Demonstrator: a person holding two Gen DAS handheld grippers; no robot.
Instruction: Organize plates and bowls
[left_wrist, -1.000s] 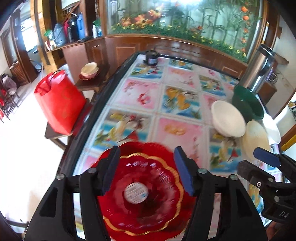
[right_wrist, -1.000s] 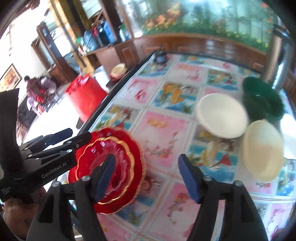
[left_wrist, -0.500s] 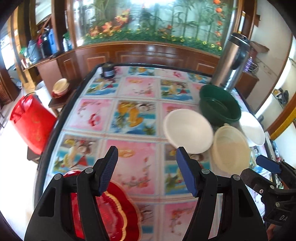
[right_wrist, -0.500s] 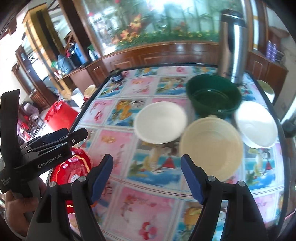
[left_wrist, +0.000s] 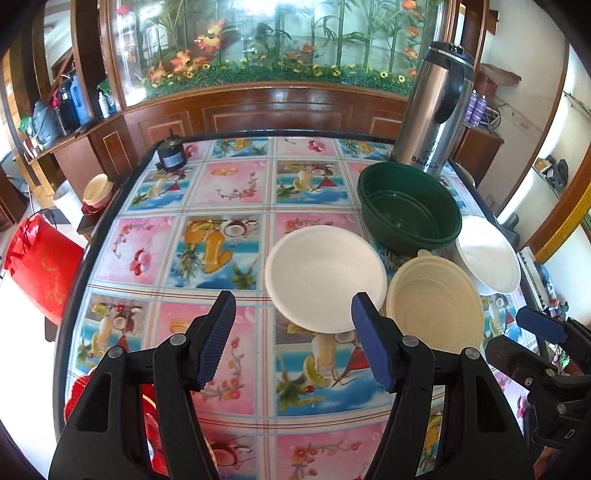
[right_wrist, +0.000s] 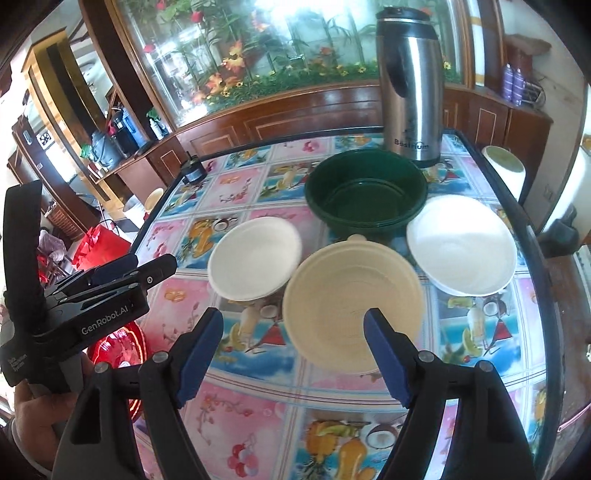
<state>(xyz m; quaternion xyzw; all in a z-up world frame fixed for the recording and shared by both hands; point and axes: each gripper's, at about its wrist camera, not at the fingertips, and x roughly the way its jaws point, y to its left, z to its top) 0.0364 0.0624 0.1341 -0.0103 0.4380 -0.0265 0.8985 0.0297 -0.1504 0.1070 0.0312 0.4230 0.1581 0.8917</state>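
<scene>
On glossy floral table (left_wrist: 229, 243) | round matte cream bowl (right_wrist: 354, 302) | ribbed green basin (right_wrist: 365, 192)

table: glass-topped (left_wrist: 236, 192), black rim, fruit-and-flower print tiles in pink and blue under the glass
flask: tall stainless-steel vacuum flask (right_wrist: 410, 85), black lid and handle, upright at far right edge of table
small item: dark round canister (left_wrist: 170, 155), far left corner of table
bag: red paper bag (left_wrist: 40, 266), on floor left of table
backdrop: curved wooden cabinet (left_wrist: 258, 110) under glass panel with artificial flowers and bamboo
</scene>
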